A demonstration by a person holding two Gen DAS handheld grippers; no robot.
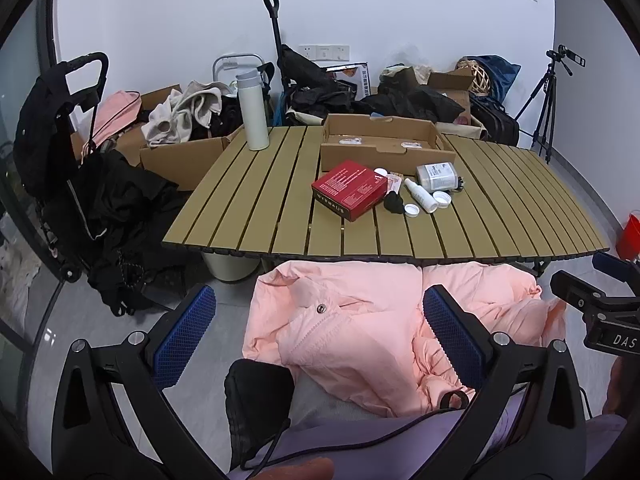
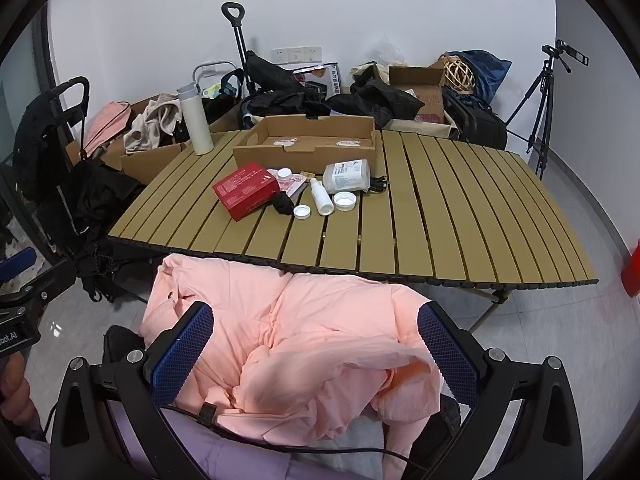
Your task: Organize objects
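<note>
Almost nothing looks done yet. The small things lie loose in a cluster near the middle of the tabletop: a red box, a white spray bottle on its side, two loose caps beside it, a black item touching the red box, a clear jar on its side, and a pink packet with a small jar on it. Just behind them stands a cardboard tray, which holds only a couple of flat packets; by my judgement it is where the loose things belong. A white flask stands upright at the far left corner.

Both the left gripper and the right gripper have their jaws spread wide and hold nothing. They hover over a pink jacket on the person's lap, well short of the cluster. All the sorting appears left to do.
</note>
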